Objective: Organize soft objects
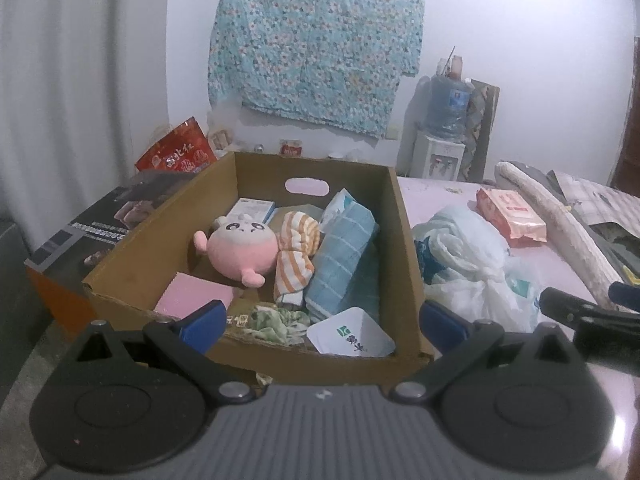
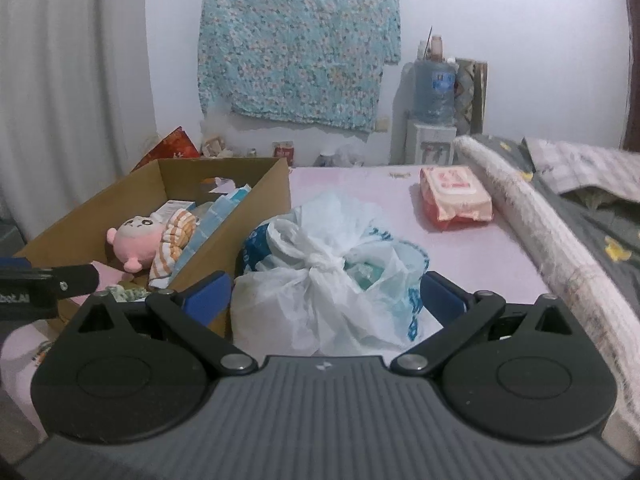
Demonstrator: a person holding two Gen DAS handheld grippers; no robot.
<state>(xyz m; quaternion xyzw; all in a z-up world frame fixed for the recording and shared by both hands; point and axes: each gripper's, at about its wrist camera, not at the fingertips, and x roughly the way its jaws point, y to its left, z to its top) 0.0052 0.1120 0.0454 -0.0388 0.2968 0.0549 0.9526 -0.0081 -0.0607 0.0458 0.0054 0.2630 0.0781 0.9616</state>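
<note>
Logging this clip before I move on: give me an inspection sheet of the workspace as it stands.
Surface: pink sheet, mostly bare at the far end.
Job's things: cardboard box holds a pink plush, striped cloth and blue towel; knotted plastic bag and wipes pack lie outside it.
Clutter: rolled mat along the sheet's edge.
Grippers: left gripper open before the box; right gripper open, fingers either side of the bag.
Cables: nothing seen.
Surroundings: floral cloth on wall, water dispenser.

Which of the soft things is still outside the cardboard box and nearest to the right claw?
The knotted white plastic bag. It lies on the pink surface between the open fingers of the right claw, while the pink wet-wipes pack lies farther back.
</note>
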